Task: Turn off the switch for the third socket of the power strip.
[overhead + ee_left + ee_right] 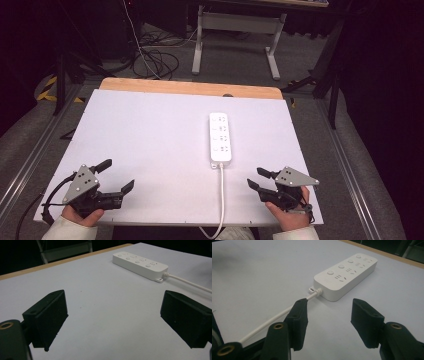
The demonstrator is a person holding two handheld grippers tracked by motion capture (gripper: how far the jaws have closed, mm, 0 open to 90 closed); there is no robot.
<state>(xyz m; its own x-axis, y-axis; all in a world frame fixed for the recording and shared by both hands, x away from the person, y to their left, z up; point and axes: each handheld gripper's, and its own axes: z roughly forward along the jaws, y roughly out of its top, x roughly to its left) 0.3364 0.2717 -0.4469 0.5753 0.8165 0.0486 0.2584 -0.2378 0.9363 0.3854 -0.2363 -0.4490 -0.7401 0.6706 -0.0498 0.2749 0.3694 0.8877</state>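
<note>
High view: white plastic power strip (221, 136) centred on white tabletop (150, 135), cord (221, 195) toward person. Left gripper (119, 176), right gripper (258, 178) both released, empty, flanking strip; prob. ready posn.

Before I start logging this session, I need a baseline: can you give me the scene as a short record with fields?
surface: white table top, wooden strip along the far edge
object: white power strip, flat on the table, right of centre
cord: white cable running off the near edge
left gripper: jaws open, empty
right gripper: jaws open, empty, near the cable
contact: neither gripper touches the power strip
</note>
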